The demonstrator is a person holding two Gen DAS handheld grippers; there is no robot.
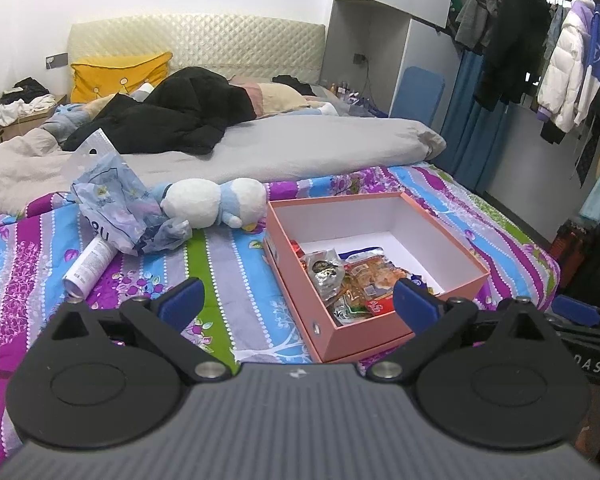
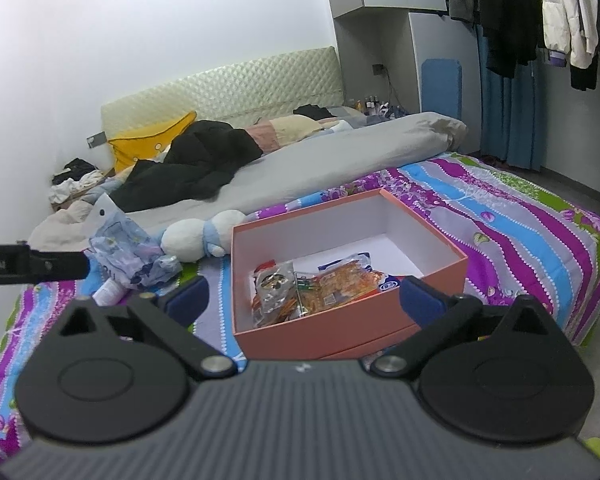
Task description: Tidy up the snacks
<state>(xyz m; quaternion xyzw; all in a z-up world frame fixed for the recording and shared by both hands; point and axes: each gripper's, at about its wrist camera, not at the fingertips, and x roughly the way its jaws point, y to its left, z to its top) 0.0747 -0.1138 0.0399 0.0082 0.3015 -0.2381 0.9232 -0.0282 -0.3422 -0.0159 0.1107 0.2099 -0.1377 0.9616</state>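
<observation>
Snack packets, three or so, fill one pink box at twelve o'clock; both left gripper and right gripper gape empty.

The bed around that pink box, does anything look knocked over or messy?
Yes. A white can lies tipped on its side on the striped bedspread, partly under a crumpled blue plastic bag. A plush toy lies toppled beside the pink box. The snack packets are heaped in the box's near end.
</observation>
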